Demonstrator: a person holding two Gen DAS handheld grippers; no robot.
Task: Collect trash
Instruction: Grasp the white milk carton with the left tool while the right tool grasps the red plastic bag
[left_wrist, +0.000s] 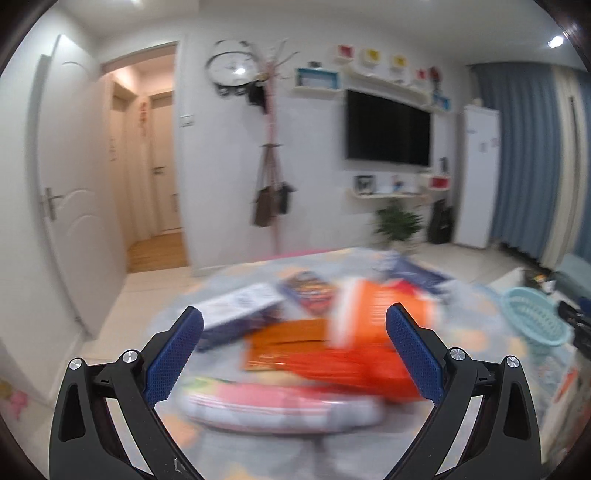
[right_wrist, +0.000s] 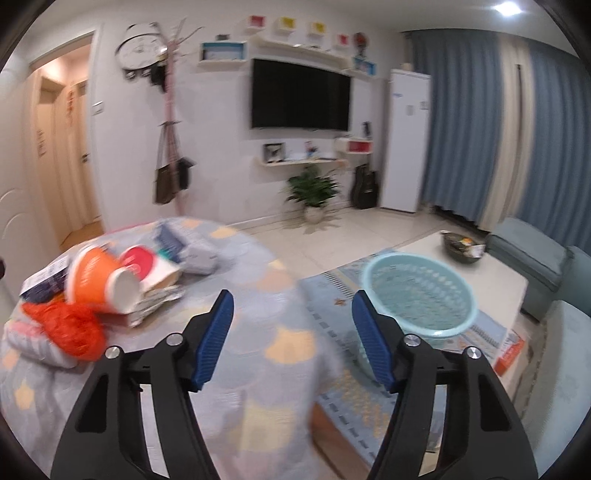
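Note:
Trash lies in a heap on the round table (right_wrist: 236, 325): an orange paper cup (right_wrist: 96, 280) on its side, a red-lidded cup (right_wrist: 147, 264), an orange-red plastic bag (right_wrist: 70, 325) and flat boxes. In the blurred left wrist view I see the orange cup (left_wrist: 369, 314), the red bag (left_wrist: 340, 369) and a white-blue box (left_wrist: 240, 306). My left gripper (left_wrist: 293, 354) is open and empty, close over the heap. My right gripper (right_wrist: 291, 339) is open and empty, between the table edge and a light blue basket (right_wrist: 421, 291).
The basket stands on a patterned rug (right_wrist: 354, 398) on the floor, and shows in the left wrist view (left_wrist: 535, 317) too. A low white table (right_wrist: 491, 273), teal seats (right_wrist: 528, 251), a potted plant (right_wrist: 314, 192) and a coat stand (right_wrist: 170, 147) are beyond.

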